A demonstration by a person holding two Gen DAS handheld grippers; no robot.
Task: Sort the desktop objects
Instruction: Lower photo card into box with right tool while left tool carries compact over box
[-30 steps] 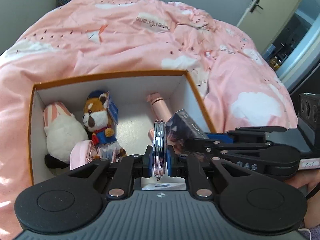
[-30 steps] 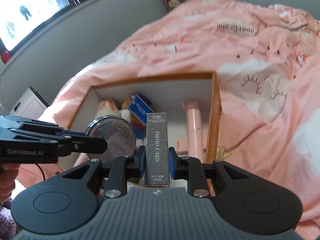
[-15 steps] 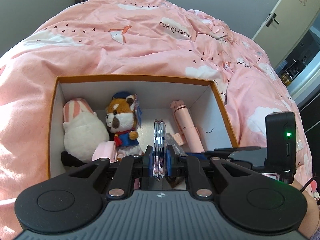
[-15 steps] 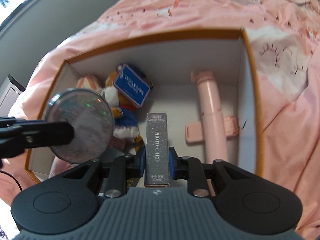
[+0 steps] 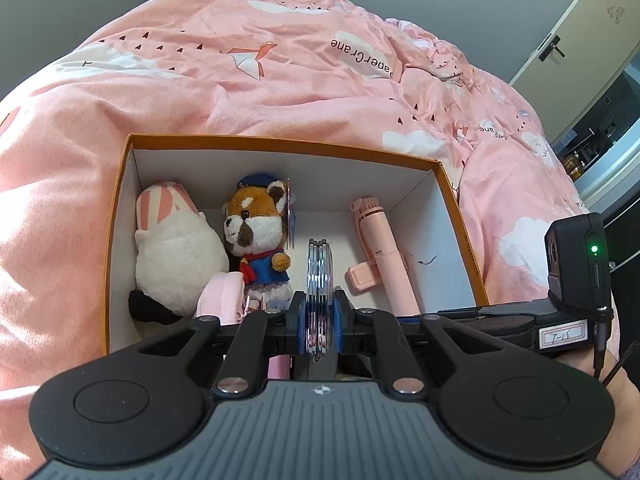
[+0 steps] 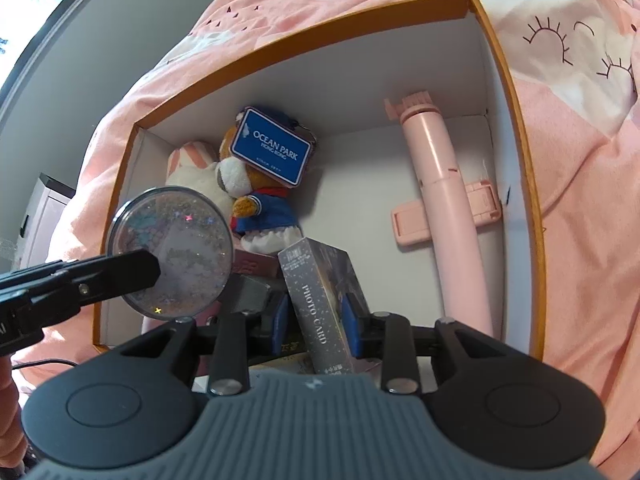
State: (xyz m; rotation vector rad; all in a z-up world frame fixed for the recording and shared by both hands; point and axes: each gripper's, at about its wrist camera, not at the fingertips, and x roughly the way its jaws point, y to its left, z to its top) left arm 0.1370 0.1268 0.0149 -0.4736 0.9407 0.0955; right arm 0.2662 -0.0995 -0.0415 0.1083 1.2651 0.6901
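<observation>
Right wrist view: the right hand-held gripper (image 6: 316,320) has just been opening, and the photo card box (image 6: 320,300) leans loose between its pads, apparently being released into the orange-rimmed box (image 6: 516,120) on the bed. Left wrist view shows the left hand-held gripper (image 5: 319,326) clenched on the round glitter disc (image 5: 319,280) edge-on; only the right view shows its sparkly face, and beyond it the plush's Ocean Park tag (image 6: 274,148).

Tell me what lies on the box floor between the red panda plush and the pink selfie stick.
Nothing: between red panda plush and pink selfie stick the box floor is bare white, clearest in the right wrist view.
</observation>
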